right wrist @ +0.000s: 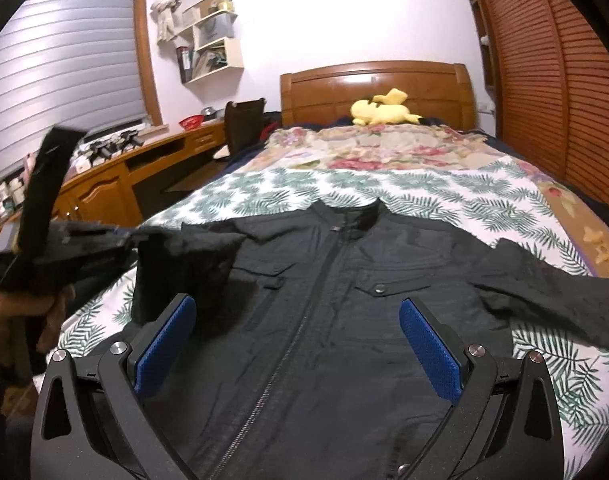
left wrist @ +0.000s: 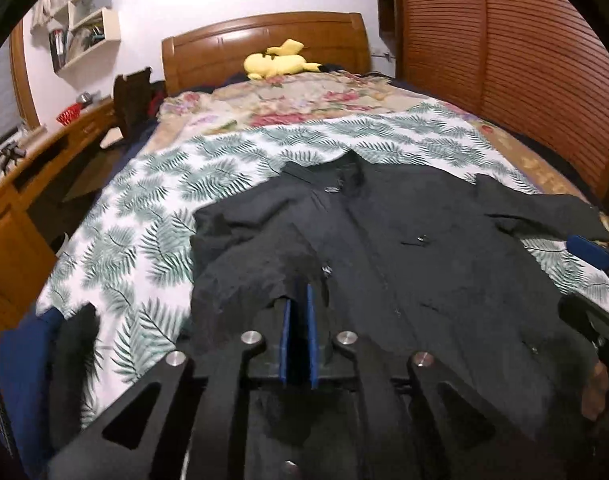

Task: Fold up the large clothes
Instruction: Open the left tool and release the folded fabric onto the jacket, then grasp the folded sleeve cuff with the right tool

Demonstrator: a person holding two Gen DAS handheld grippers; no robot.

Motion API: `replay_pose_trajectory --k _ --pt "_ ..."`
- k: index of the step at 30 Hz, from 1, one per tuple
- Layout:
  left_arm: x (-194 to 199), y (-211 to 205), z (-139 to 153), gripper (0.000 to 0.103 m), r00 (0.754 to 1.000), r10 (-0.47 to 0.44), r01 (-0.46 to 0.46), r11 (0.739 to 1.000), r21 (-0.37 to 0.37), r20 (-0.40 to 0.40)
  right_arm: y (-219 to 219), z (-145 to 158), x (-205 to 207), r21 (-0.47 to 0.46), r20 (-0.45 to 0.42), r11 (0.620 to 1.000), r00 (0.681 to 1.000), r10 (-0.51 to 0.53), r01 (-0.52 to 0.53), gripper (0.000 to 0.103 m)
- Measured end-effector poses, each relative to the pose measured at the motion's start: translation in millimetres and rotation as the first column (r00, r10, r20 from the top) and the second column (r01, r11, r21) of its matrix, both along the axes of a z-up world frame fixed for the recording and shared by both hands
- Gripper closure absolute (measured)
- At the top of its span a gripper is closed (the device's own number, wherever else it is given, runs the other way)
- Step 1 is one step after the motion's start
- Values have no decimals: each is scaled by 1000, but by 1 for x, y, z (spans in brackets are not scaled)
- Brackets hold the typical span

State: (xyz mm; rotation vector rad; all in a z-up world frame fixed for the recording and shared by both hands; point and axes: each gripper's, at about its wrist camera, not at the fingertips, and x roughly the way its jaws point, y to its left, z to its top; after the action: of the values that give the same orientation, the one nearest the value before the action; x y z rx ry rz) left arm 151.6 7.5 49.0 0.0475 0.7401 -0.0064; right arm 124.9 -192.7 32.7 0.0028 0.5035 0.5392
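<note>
A black zip-front jacket [right wrist: 328,304] lies front-up on the palm-leaf sheet [right wrist: 444,200] of the bed, collar toward the headboard. It also shows in the left wrist view [left wrist: 404,240]. My left gripper [left wrist: 299,292] is shut on the jacket's left sleeve, which is lifted and folded in toward the chest; from the right wrist view it [right wrist: 128,240] holds the hanging sleeve [right wrist: 184,268]. My right gripper [right wrist: 296,308] is open and empty, hovering over the jacket's lower front. The other sleeve [right wrist: 552,288] lies spread out to the right.
A yellow plush toy [right wrist: 380,110] lies by the wooden headboard [right wrist: 376,80] on a floral blanket [right wrist: 368,144]. A wooden desk [right wrist: 116,176] with clutter runs along the left. A louvred wardrobe [right wrist: 564,80] stands on the right.
</note>
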Motion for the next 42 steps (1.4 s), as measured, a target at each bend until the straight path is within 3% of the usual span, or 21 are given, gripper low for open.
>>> replay_pose_trajectory --k 3,9,23,33,39,42 --pt "-14 -4 0 82 1000 -5 5 1000 -20 17 -5 2 1 11 -1 1000 1000 -6 6 0" --pt "-50 0 -11 75 999 -15 17 999 -43 43 -4 1 5 23 -15 1000 1000 -11 11 0" --pt "-122 60 -46 71 996 63 -56 993 -104 65 66 -20 7 -5 -53 992 991 124 -124 0" --pt "-153 82 -53 71 992 90 -82 992 -94 91 134 -69 12 -139 -138 952 957 254 -273 20" --pt "-164 85 -51 70 990 94 -82 990 -115 102 156 -113 21 -230 -244 918 932 269 -325 26" --pt "-167 84 -51 70 990 93 -80 990 -118 106 157 -120 23 -240 -263 912 927 268 -332 29"
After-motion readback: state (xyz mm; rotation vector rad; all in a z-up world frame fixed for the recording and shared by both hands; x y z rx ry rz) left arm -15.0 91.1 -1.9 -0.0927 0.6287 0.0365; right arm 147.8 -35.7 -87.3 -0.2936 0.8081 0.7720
